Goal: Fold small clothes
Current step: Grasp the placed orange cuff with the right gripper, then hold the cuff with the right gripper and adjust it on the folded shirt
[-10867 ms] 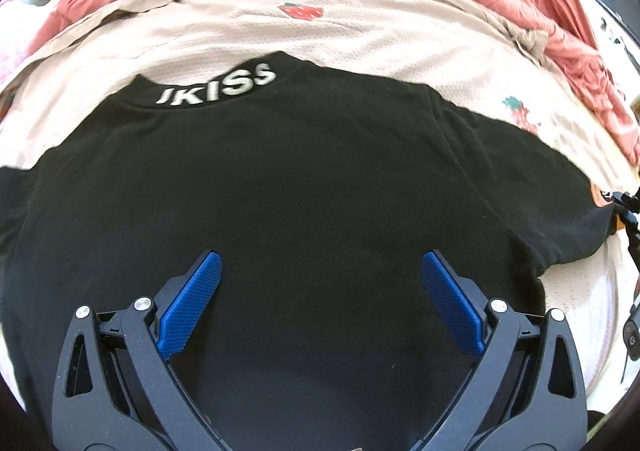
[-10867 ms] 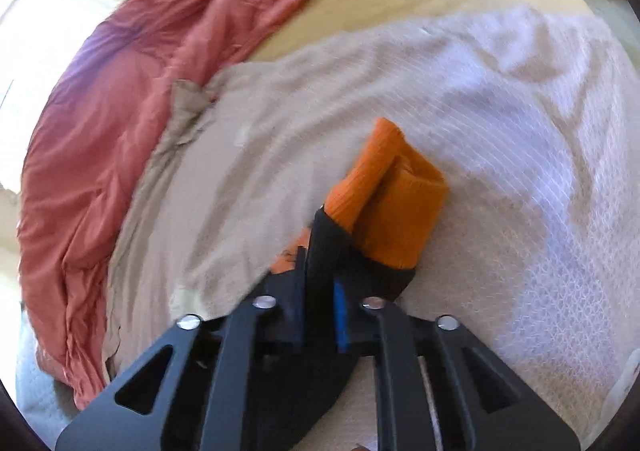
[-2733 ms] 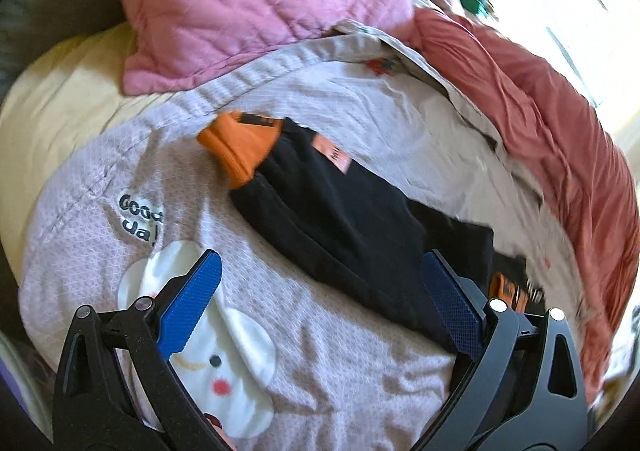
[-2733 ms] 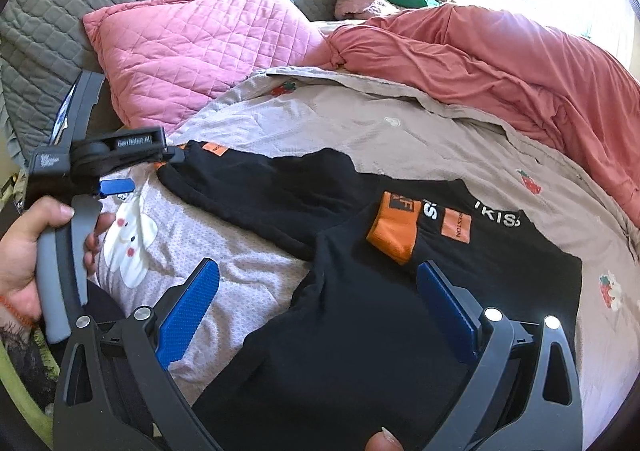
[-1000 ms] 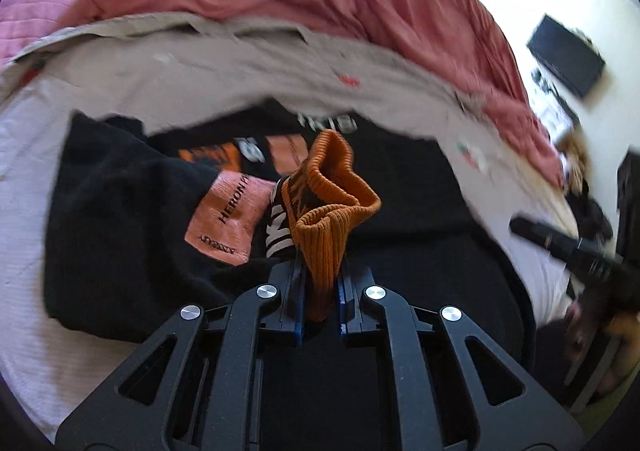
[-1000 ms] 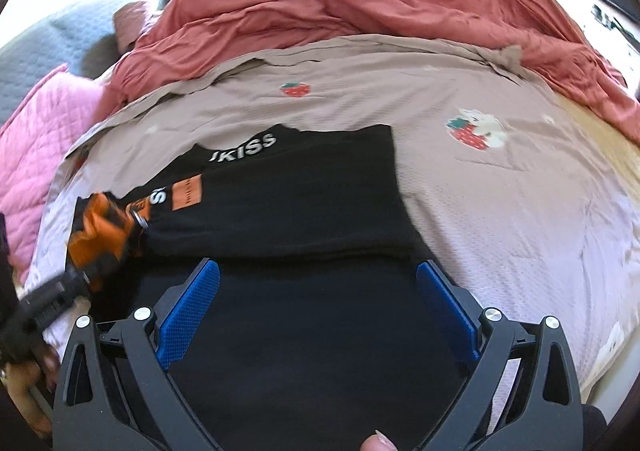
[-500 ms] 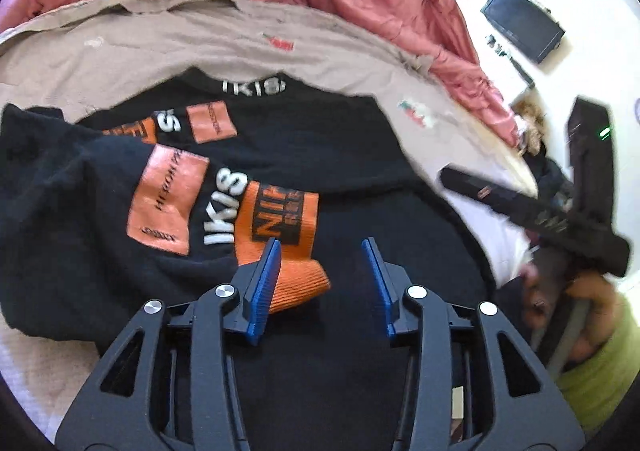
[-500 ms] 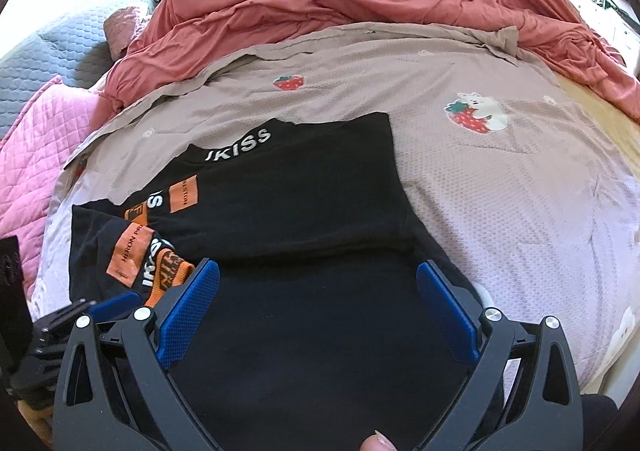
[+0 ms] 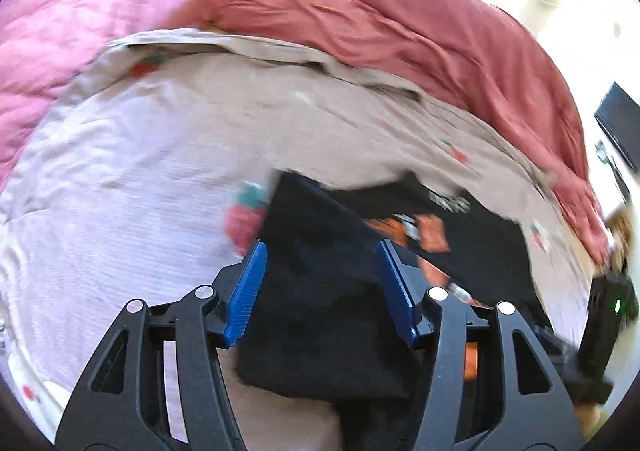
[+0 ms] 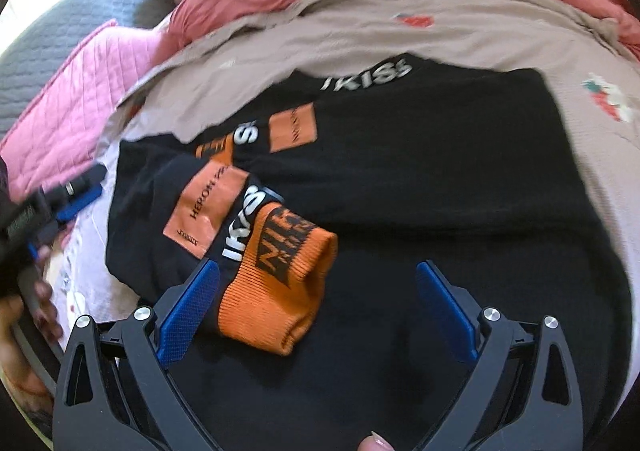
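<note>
a black sweatshirt (image 10: 420,179) with orange patches and white lettering lies spread on a pale printed bedsheet (image 10: 460,23), its body partly folded and one sleeve laid across the front so that the ribbed orange cuff (image 10: 280,291) rests on the black fabric. the right gripper (image 10: 318,305) hangs over the garment with its blue-padded jaws spread wide; they have just been closing a little, the cuff lies just beside the left pad, and nothing is pinched between them. a fingertip shows at the bottom edge of that view. the left gripper (image 9: 322,287) is seen over the sweatshirt's left edge, where black cloth (image 9: 320,311) meets the sheet (image 9: 140,171); its jaws stand about half apart, have just been opening, and the pads press on nothing, with only flat fabric below the gap. this view is blurred. in the right wrist view the left gripper (image 10: 78,197) and the hand (image 10: 24,315) carrying it appear at the far left, off the garment's edge. a rumpled red duvet (image 9: 420,35) is heaped along the far side of the bed, and a pink quilted pillow (image 10: 80,91) lies at its head.
</note>
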### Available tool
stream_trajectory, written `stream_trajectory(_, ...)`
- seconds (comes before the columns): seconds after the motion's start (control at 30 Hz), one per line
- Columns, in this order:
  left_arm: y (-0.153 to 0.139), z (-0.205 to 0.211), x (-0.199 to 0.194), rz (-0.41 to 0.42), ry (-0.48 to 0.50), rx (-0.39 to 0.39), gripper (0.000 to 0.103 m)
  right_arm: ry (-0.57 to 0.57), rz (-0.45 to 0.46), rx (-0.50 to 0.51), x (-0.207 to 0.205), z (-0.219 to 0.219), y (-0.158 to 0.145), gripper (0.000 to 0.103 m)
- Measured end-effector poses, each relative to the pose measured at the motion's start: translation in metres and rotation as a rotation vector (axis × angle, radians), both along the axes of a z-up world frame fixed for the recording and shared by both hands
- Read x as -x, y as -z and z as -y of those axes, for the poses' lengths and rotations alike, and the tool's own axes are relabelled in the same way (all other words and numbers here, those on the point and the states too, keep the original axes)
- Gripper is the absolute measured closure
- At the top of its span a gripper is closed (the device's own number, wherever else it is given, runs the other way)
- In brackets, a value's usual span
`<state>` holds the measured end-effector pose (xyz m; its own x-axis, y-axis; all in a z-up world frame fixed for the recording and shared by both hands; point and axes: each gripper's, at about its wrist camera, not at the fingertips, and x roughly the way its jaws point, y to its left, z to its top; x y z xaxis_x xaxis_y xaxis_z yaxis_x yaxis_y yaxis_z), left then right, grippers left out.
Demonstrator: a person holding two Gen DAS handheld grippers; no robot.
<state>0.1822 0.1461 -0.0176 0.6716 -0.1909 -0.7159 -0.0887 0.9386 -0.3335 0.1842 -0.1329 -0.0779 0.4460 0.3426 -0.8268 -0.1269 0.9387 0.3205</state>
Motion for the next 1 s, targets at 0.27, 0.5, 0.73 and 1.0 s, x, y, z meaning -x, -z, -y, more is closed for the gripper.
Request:
stream_trajectory(0.27,-0.002,-0.041,-0.004,0.021,-0.139,0.043,0.051,-0.112,0.046,-0.057,0.003,-0.020,-0.015,0.097)
stream_trajectory(0.5,-0.006,-0.047,-0.003,0.059,-0.170,0.062,0.049,-0.133,0.258,0.036,0.004,0.010,-0.092,0.098)
stream_trajectory(0.73,-0.004,-0.024,-0.007,0.085,-0.093,0.031,0.048,-0.031,0.274,0.331,-0.020,0.065,-0.112,0.098)
stream_trajectory(1.0,0.013,0.041,-0.017,0.097,0.104,-0.067,0.048,0.002,0.154,0.436,-0.049,0.098,-0.058,0.098)
